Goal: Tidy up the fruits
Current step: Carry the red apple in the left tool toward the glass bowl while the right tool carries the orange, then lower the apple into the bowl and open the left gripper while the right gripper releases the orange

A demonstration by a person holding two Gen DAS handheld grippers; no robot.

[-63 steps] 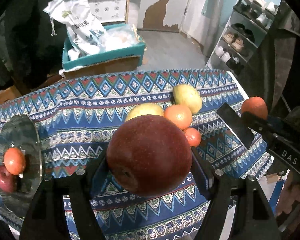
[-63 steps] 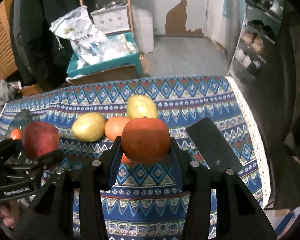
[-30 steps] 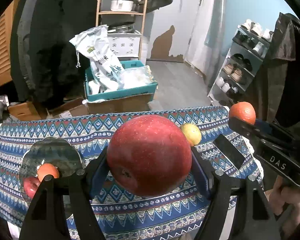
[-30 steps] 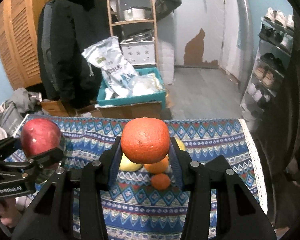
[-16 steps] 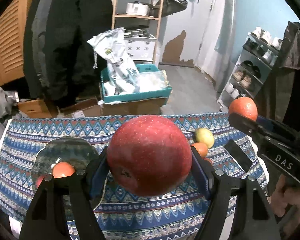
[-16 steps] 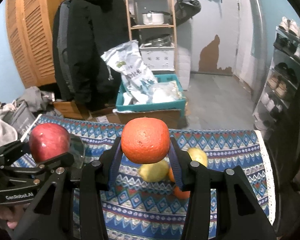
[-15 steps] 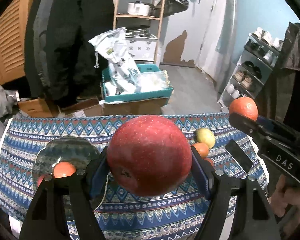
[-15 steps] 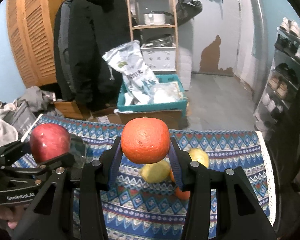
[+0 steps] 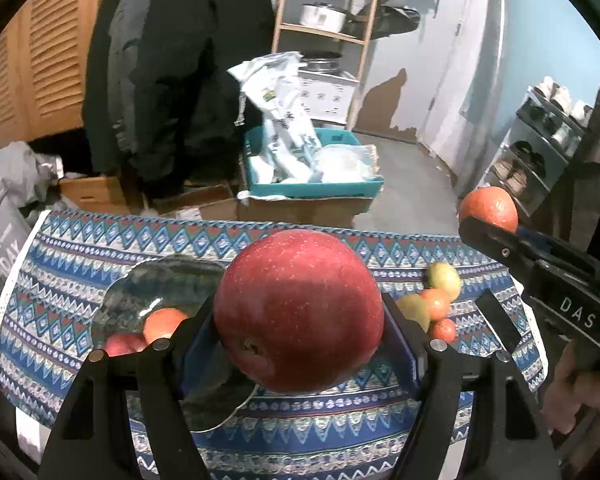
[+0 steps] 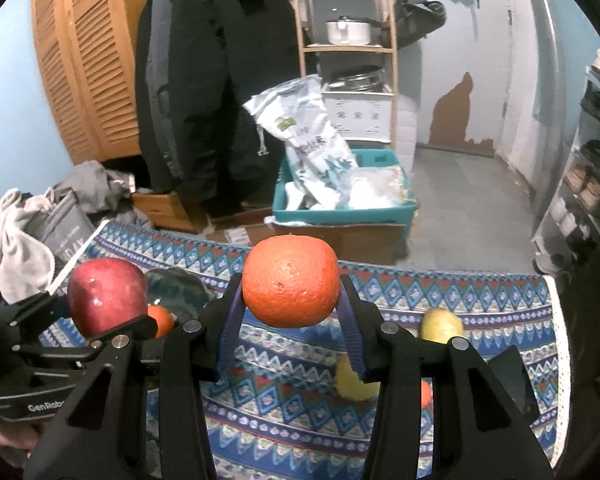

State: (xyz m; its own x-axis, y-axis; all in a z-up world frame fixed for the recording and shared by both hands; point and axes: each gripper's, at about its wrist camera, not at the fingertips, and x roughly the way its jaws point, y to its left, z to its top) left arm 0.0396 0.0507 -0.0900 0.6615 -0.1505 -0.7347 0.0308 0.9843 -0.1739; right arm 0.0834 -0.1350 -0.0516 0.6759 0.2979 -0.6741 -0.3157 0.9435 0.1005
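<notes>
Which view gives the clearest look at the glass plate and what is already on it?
The left wrist view: the glass plate shows most of its rim, holding an orange and a red apple. In the right wrist view, only a sliver of the plate appears behind the left gripper's apple.

A worktop (image 9: 80, 240) under a patterned blue woven cloth carries a dark glass plate (image 9: 152, 284) on its left, with a small orange (image 9: 162, 322) and a red apple (image 9: 122, 346) in it. Well apart to the right lie two yellow-green pears (image 9: 444, 278) and two small oranges (image 9: 436, 304), touching. A flat black rectangular slab (image 9: 498, 324) lies just right of them. Behind the worktop, a teal plastic crate (image 9: 312, 188) sits on a brown cardboard box (image 9: 300, 210).
</notes>
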